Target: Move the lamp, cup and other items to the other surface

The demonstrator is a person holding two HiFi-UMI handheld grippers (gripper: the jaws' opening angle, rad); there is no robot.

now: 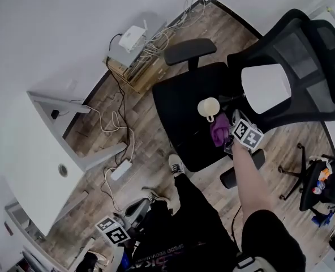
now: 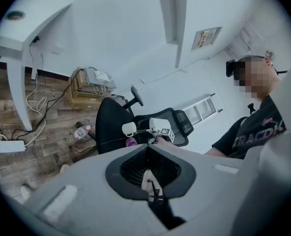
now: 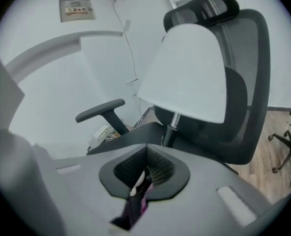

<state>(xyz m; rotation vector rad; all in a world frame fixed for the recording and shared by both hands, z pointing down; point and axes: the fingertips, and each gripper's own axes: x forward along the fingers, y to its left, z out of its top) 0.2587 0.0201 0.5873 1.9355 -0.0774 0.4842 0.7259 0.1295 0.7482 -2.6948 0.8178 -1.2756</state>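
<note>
A lamp with a white shade (image 1: 267, 88) stands on the seat of a black office chair (image 1: 179, 106), close in front of my right gripper in the right gripper view (image 3: 189, 73). A white cup (image 1: 209, 107) sits on the seat beside a purple cloth-like item (image 1: 219, 130). My right gripper (image 1: 232, 141) is down on the seat at that item, and its jaws are shut on a purple fold (image 3: 138, 203). My left gripper (image 1: 112, 231) hangs low by the person's legs, far from the chair. It looks shut (image 2: 152, 188) with nothing held.
A white desk (image 1: 26, 152) stands to the left, with cables and a power strip (image 1: 121, 169) on the wooden floor under it. A wooden box with a router (image 1: 134, 67) sits by the wall. Another chair base (image 1: 303, 174) and clutter are at the right.
</note>
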